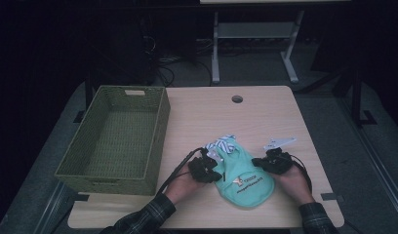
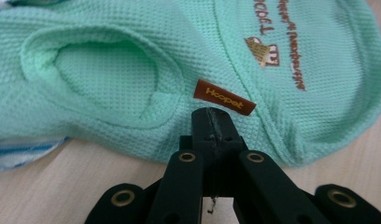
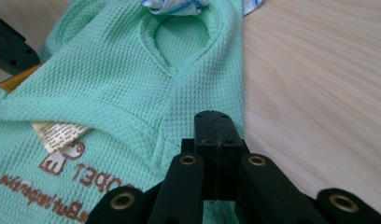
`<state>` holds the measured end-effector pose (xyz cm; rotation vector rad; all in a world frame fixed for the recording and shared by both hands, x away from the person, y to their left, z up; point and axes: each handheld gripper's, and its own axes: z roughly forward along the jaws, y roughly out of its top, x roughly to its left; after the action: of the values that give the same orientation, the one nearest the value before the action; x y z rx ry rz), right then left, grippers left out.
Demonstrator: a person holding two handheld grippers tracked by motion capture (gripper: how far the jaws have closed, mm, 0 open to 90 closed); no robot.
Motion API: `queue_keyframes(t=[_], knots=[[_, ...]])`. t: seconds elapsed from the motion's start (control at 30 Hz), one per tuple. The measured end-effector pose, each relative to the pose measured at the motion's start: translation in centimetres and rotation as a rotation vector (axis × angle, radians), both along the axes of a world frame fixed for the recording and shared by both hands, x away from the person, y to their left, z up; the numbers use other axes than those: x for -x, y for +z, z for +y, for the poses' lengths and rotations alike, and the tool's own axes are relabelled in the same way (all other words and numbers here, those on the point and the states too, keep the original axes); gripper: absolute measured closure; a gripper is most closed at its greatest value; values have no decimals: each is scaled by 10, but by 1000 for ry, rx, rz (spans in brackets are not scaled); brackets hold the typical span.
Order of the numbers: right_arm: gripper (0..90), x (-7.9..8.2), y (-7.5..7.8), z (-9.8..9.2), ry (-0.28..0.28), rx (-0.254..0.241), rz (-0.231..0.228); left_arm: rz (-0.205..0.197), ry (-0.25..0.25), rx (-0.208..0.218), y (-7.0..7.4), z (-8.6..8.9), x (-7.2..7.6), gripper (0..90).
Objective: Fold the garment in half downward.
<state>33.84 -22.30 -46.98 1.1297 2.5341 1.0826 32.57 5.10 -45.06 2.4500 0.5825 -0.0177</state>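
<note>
1. A small mint-green waffle-knit pet garment (image 1: 243,176) lay flat on the pale wooden table (image 1: 265,112), near the table's front edge and between the person's two hands.
2. A brown woven tag (image 2: 224,97) sewn to the garment read "Hoopet" in yellow letters, seen in the left gripper view.
3. Brown printed lettering (image 2: 278,42) with a small house-like picture sat on the garment's back; it appeared upside down in both gripper views and could not be read in full.
4. A white paper label (image 3: 60,134) with tiny print poked out from under a fold in the right gripper view; its words were too small to read.
5. The garment's long axis ran from the table's front edge towards its far side, tilted slightly to the left, with the rounded hem nearest the person.
6. A blue-and-white striped piece of cloth (image 1: 223,145) lay at the garment's far end, touching it.
7. The left gripper (image 1: 212,171) rested at the garment's left edge, its jaws pressed together just below the brown tag; whether they pinched fabric could not be told.
8. The right gripper (image 1: 258,162) sat at the garment's right edge, its jaws also closed, tips over the knit fabric.
9. Both hands lay low on the table, forearms in dark plaid sleeves (image 1: 150,214) entering from the bottom of the high view.
10. A green woven rectangular basket (image 1: 160,141) stood on the left of the table, well apart from the garment.
</note>
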Motion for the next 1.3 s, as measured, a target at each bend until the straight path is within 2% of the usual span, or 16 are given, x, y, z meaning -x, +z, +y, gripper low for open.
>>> queue_keyframes(t=[0.1, 0.23, 0.37, 0.4, 0.43, 0.47, 0.5, 0.57, 0.63, 0.67, 0.77, 0.87, 0.97, 1.1, 1.13, 1.3], knots=[[898, 0, 0, 0, 2, 3, -3, -26, 27, 19, 9, 5, -9, 858], [898, 0, 0, 1, -3, 3, -4, -66, 97, 51, 23, 13, -26, 779], [898, 0, 0, 1, -3, 2, -4, -93, 129, 52, 28, 18, -41, 674], [898, 0, 0, 1, -3, 2, -4, -105, 146, 51, 30, 20, -52, 649], [898, 0, 0, 1, -2, 1, -3, -105, 146, 51, 30, 20, -52, 626], [898, 0, 0, 1, -1, 1, -4, -118, 163, 47, 29, 19, -62, 613], [898, 0, 0, 1, -1, 1, -4, -118, 163, 47, 29, 19, -62, 603], [898, 0, 0, 0, 0, 0, -3, -118, 192, 40, 24, 18, -77, 566], [898, 0, 0, 0, 0, 0, -4, -116, 199, 33, 21, 18, -81, 526], [898, 0, 0, 0, -1, -1, -4, -97, 216, 19, 14, 17, -87, 495], [898, 0, -1, 0, -3, -7, -1, -68, 205, -4, 3, 16, -89, 476], [898, 0, -1, 0, 0, -6, -3, -53, 198, -25, -4, 14, -90, 480], [898, 0, -1, 0, 2, -6, -4, -51, 200, -17, -6, 14, -89, 506], [898, 0, -1, 0, 4, -5, -5, -36, 179, -15, -5, 13, -87, 690], [898, 0, -1, 0, 4, -5, -4, -12, 174, 4, -5, 12, -87, 747], [898, 0, 0, 1, 4, 5, -10, -12, 170, 10, -4, 13, -87, 809]])
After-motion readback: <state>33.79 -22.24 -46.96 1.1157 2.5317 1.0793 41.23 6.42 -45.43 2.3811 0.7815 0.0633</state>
